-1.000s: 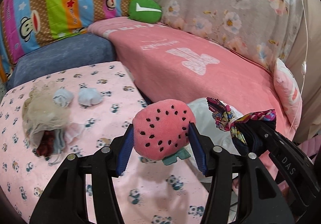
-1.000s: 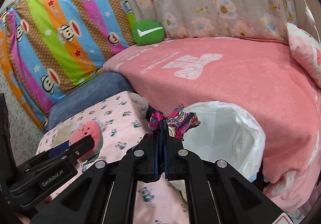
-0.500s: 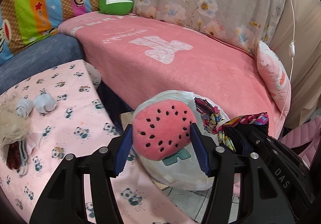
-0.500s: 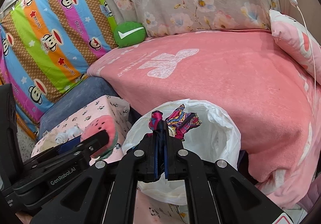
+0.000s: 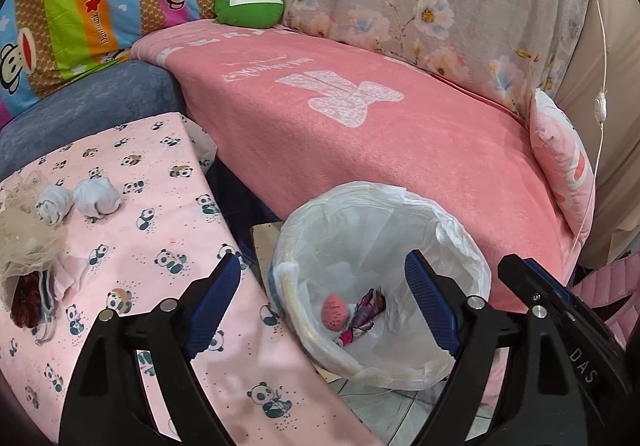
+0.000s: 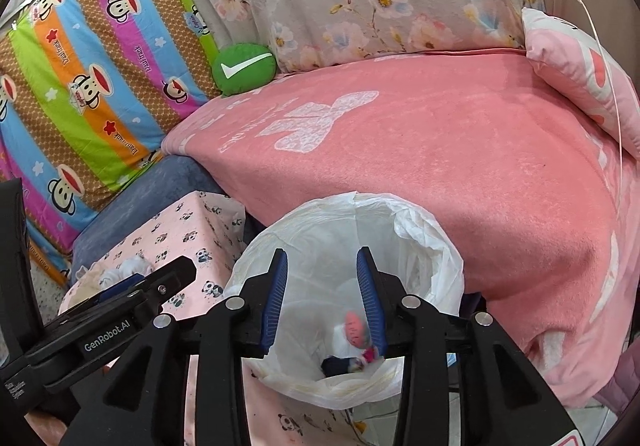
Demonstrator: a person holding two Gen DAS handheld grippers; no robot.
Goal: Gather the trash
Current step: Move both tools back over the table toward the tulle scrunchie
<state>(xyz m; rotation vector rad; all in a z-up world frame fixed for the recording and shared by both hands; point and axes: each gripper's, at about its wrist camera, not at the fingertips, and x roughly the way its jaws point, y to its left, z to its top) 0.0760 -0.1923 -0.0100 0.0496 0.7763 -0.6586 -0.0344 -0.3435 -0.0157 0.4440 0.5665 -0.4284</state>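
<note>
Hovering over the bin, I have both grippers spread and empty: the left gripper stands wide and the right gripper about half apart, each having just been opening, with nothing between the pads. The pink watermelon plush and the patterned cloth scrap now lie at the bottom of the white liner, at roughly 6 o'clock inside its ring.

I judge two items done, and more left. On the panda-print cloth, at about 9 o'clock from the bin in the left view, sit two rolled pale-blue socks, and beyond them at the frame's edge a heap of beige netting over something dark red.

The liner is thin, crinkled plastic, folded loosely over a round rim. The plush is soft, rounded and seed-dotted; the scrap is limp and bunched. The socks are tight knit balls, while the netting looks gauzy and shapeless, likely to snag or trail when I pinch it.
</note>
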